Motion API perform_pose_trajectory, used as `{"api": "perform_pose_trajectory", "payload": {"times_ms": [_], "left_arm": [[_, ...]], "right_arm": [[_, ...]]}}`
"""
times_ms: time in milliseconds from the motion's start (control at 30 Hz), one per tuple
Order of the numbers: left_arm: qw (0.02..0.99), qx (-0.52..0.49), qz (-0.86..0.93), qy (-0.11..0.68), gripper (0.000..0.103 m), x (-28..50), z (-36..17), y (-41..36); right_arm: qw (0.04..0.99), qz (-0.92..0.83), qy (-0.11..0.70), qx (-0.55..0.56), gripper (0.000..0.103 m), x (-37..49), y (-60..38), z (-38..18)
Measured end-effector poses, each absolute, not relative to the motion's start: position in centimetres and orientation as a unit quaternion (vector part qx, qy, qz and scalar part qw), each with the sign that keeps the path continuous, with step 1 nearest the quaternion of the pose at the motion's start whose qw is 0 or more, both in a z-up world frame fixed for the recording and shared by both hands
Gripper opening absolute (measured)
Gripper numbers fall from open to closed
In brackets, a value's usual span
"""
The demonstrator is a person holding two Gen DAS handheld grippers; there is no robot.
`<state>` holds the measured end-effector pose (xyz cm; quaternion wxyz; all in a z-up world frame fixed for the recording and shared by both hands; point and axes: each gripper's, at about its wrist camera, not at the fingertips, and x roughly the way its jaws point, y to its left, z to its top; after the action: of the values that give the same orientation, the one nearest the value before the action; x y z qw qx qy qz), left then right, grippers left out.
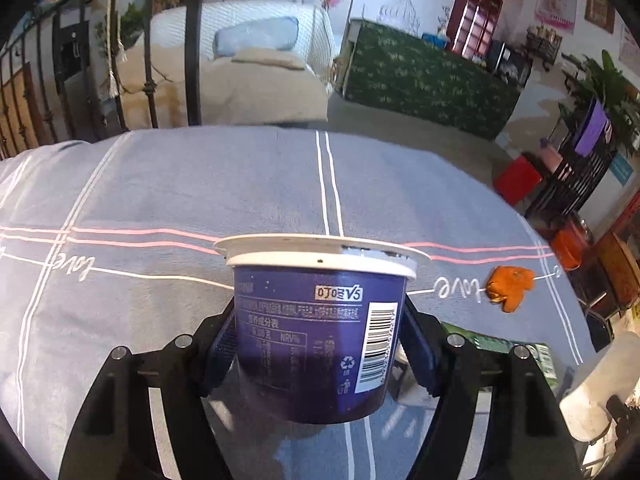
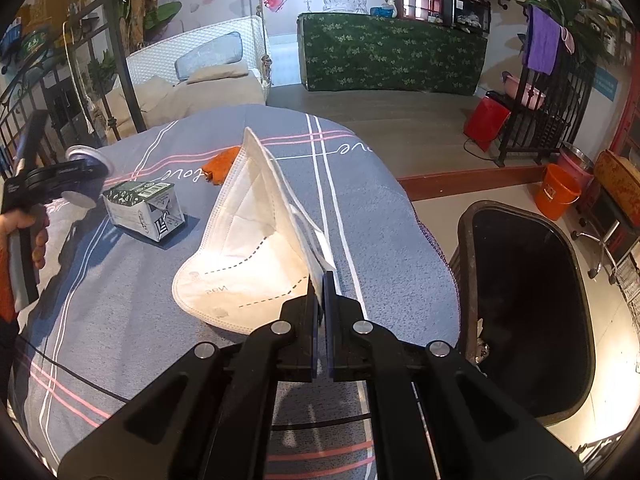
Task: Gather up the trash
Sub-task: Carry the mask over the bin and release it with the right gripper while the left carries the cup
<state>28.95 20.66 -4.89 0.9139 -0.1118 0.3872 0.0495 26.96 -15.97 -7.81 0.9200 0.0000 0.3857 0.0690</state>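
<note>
A dark blue yogurt cup [image 1: 316,340] with a white lid sits tilted between the blue pads [image 1: 224,344] of my left gripper [image 1: 320,320], which is shut on its sides. The right wrist view shows that cup [image 2: 82,178] held above the table at the far left. My right gripper [image 2: 322,280] is shut on the edge of a white N95 face mask [image 2: 248,248], which hangs over the grey striped tablecloth [image 2: 120,320]. An orange peel [image 1: 510,286] and a green-and-white drink carton [image 2: 142,210] lie on the cloth.
A black trash bin [image 2: 464,280] stands open on the floor just off the table's right edge. A person's hand [image 2: 24,232] grips the left tool. A black cable [image 2: 80,376] crosses the cloth. An orange bucket [image 2: 558,192] and a red box [image 2: 486,122] stand farther off.
</note>
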Motion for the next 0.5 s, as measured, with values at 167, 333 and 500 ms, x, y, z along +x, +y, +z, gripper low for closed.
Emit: {"api": "perform_pose_trajectory", "payload": {"times_ms": [167,333,500], "left_arm": [[0.927,-0.118,0.039,0.355,0.070,25.4,-3.0,18.8],[0.934,-0.120,-0.005,0.336,0.070,23.4,-2.0,15.0],[0.938,-0.093,-0.047,0.330,0.070,22.6,-1.3,10.5]], "right_arm": [[0.921,0.067,0.383,0.014,0.003,26.8,-17.0,-8.0],[0.923,0.058,0.379,0.025,0.003,26.2,-18.5,-7.9],[0.926,0.040,0.373,0.040,0.003,25.8,-20.8,-7.5]]}}
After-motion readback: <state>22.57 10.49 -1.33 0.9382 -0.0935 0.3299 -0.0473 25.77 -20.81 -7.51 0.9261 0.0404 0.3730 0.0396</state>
